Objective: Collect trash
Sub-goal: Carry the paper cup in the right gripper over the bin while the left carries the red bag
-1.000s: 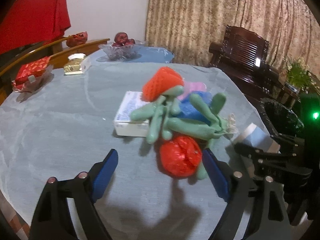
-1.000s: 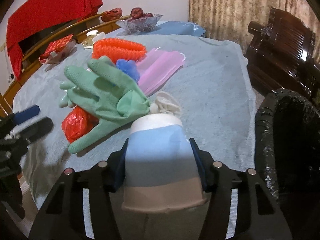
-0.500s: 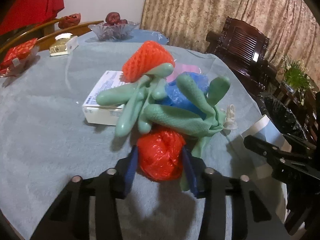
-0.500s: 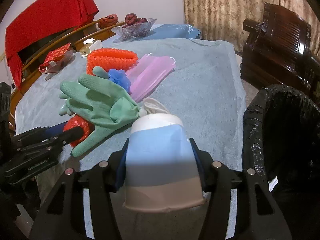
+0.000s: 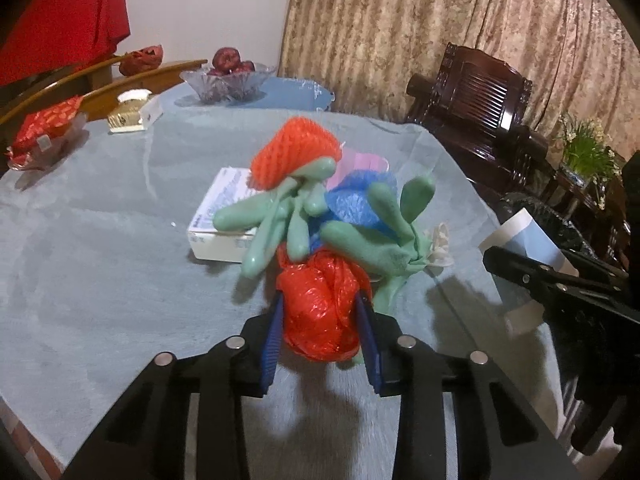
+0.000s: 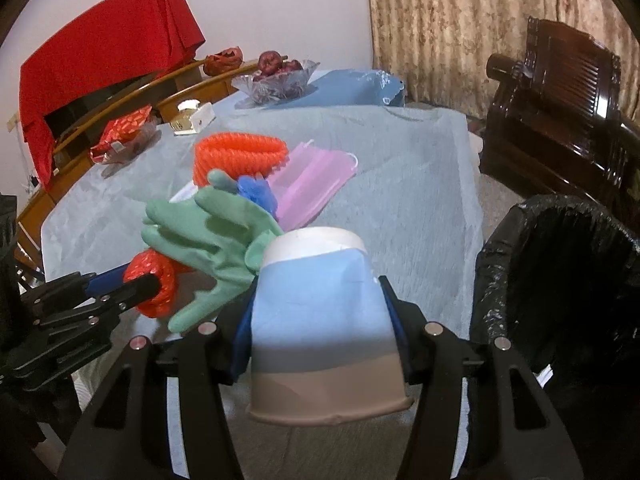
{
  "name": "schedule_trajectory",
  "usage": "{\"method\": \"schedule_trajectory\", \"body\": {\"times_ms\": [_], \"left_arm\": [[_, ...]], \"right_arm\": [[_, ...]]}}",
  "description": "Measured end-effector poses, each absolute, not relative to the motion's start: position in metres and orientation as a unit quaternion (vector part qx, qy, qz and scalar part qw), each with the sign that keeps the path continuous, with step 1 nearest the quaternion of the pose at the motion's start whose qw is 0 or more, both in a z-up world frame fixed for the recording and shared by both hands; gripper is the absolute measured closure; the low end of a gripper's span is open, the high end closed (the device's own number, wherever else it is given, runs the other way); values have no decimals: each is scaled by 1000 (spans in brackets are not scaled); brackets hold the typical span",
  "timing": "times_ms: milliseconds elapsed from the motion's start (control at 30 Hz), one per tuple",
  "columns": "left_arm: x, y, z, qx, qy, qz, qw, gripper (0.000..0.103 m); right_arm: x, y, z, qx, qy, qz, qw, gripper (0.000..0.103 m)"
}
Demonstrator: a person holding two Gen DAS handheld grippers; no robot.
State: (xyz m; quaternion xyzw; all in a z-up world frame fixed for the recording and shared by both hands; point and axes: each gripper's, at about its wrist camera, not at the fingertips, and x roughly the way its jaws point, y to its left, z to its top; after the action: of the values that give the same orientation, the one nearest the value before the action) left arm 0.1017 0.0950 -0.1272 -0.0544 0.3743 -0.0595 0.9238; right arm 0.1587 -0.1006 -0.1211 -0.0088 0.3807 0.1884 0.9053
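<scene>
on the counter [image 5: 100,264]: two green gloves [image 5: 360,236], one red crumpled bag [image 5: 322,312], one orange foam net [image 5: 294,156], one white box [image 5: 218,226], one paper cup [image 6: 324,316]; at 3 o'clock, one black bin [image 6: 560,280].

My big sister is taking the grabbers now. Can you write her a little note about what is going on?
Left gripper: shut on the red plastic wad, at the near edge of the trash pile.
Right gripper: shut on the paper cup, held beside the black-lined bin.
Still on the table: green gloves, blue netting, orange foam net, pink masks, white box.
Done: two pieces gripped; whether anything is already binned cannot be told.
Left: probably drop both in the bin, then fetch the rest.
</scene>
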Motion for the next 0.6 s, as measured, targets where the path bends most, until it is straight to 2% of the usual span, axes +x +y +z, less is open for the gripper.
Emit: {"method": "schedule_trajectory", "body": {"times_ms": [600], "left_arm": [[74,87,-66,-43,302,-71,950,68]], "right_arm": [[133,-114,-70,-6,331,193,924,49]]}}
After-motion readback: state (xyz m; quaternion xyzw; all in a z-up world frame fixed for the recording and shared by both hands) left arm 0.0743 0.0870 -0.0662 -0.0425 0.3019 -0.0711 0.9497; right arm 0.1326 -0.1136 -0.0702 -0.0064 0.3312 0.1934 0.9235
